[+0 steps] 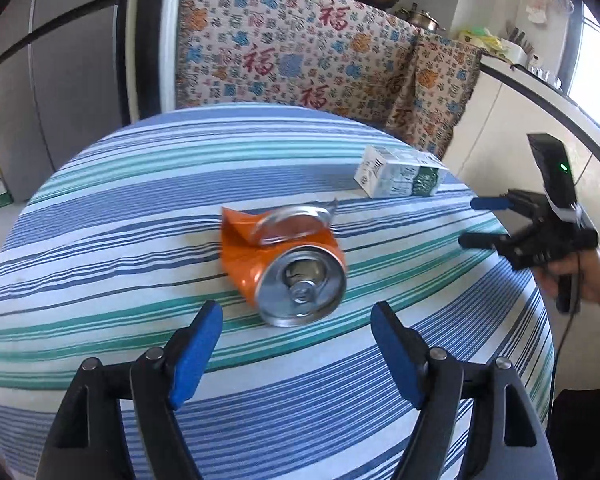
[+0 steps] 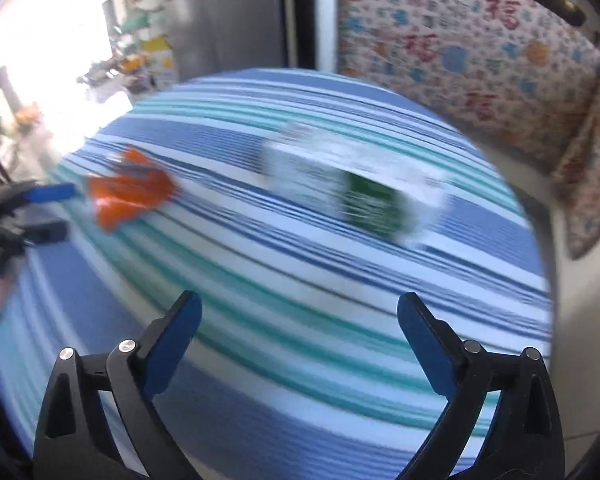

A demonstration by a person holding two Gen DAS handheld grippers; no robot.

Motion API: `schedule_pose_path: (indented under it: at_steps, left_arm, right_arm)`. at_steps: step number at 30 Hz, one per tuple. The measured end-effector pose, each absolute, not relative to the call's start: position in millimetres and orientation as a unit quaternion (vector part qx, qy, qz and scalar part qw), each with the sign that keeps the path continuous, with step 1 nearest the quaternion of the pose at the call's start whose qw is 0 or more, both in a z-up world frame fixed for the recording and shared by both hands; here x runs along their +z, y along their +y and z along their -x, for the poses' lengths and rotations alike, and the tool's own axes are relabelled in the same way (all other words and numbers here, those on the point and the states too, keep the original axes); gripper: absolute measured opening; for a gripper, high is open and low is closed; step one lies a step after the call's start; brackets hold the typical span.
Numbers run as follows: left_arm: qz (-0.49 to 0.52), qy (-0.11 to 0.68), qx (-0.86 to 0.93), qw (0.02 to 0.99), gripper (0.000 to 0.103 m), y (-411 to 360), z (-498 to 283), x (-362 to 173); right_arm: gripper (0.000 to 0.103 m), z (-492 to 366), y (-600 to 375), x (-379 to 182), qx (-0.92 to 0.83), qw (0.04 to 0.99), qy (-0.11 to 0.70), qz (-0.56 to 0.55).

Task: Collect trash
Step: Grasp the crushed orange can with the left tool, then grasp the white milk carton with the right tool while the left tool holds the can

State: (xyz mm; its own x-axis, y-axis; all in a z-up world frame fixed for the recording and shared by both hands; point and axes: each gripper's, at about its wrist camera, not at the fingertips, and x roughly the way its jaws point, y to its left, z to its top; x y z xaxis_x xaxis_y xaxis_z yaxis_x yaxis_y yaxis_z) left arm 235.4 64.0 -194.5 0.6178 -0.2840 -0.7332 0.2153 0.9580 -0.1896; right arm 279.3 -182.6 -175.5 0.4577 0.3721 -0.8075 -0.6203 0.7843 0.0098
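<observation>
Two pieces of trash lie on a round table (image 1: 100, 208) with a blue, green and white striped cloth. One is a squashed orange can (image 1: 288, 268). The other is a white and green carton (image 1: 400, 176) lying on its side, well apart from the can.

The left view is sharp. It shows the can's silver top with its pull tab, facing the camera. The left gripper (image 1: 296, 332) has its jaws wide, with nothing between them. The can sits just beyond its blue tips. This view also shows the right gripper (image 1: 480, 222) from the side, held in a hand (image 1: 580, 280) at the right edge of the table, with a small green light glowing on it. Its jaws stand apart, and the carton is a little way past them.

The right view is blurry. Here the right gripper's jaws are very wide and hold nothing. The carton looks like a smeared white box with a dark green patch, past the tips. The can is an orange smudge on the left, next to the other gripper.

Behind the table hangs a flowery cloth (image 1: 300, 52) with big red 福 signs. The small print on the carton cannot be read.
</observation>
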Motion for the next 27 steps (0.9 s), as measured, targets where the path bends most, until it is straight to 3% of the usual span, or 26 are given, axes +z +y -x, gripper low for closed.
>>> schedule_pose_path:
  at_steps: [5,15,16,17,19,20,27]
  left_arm:
    - [0.004,0.432,-0.126,0.893,0.078,45,-251,-207]
    - [-0.008,0.438,-0.095,0.894,0.079,45,-278,-211]
    - [-0.005,0.437,-0.098,0.894,0.079,47,-278,-210]
    - [-0.001,0.433,-0.102,0.896,0.078,49,-278,-209]
    - [0.006,0.418,-0.109,0.902,0.071,53,-273,-204]
    - [0.006,0.415,-0.112,0.903,0.061,54,-270,-202]
    - [-0.007,0.419,-0.135,0.898,0.057,63,-252,-198]
  right_arm:
    - [0.103,-331,-213,-192,0.320,0.800,0.487,0.142]
    - [0.102,-370,-165,-177,0.360,0.792,0.436,0.231]
    - [0.092,-370,-163,-175,0.370,0.787,0.439,0.227]
    - [0.076,-367,-164,-178,0.379,0.780,0.446,0.222]
    - [0.067,-363,-164,-177,0.385,0.776,0.456,0.205]
    - [0.061,-366,-163,-177,0.381,0.777,0.459,0.198]
    - [0.052,-291,-173,-168,0.291,0.796,0.513,0.138]
